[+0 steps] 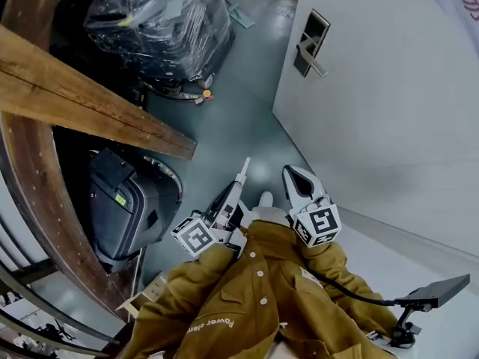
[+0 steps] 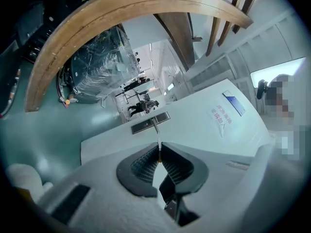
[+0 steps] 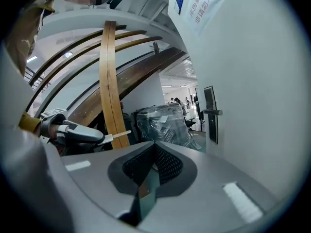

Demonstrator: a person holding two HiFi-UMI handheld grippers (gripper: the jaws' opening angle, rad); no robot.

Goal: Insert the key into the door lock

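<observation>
Door (image 1: 389, 111): one, white and closed, filling the right side of the head view; one paper notice with red characters is stuck on it.
Floor (image 1: 239, 118): grey-green and glossy.
Wooden beams: two in the head view, a straight plank (image 1: 82, 99) slanting across the left and a curved one (image 1: 45, 200) below it.
Wrapped machine (image 1: 161, 21): one, bundled in clear plastic film, standing on the floor to the left of the door.
Dark machine (image 1: 123, 204): one, grey-black, under the straight plank.
Jacket (image 1: 254, 298): one, mustard brown; both sleeves reach forward to the grippers.
Left gripper (image 1: 235, 189): one, held level; its jaws are pinched tight on the key.
Right gripper (image 1: 293, 172): one, just beside the left one and tipped slightly down; its pads meet at the tips with nothing between them.
Marker cubes: two, one (image 1: 196, 236) on the left gripper and one (image 1: 318, 225) on the right.
Lock plate (image 1: 312, 42): one, a dark upright rectangle near the door's edge.
Lever handle (image 1: 313, 57): one, silver, sticking out of the lock plate.
Key (image 1: 242, 172): one, a thin pale blade sticking out beyond the left gripper's pads, seen edge-on in the left gripper view; it points toward the lock plate but is well apart from it.
</observation>
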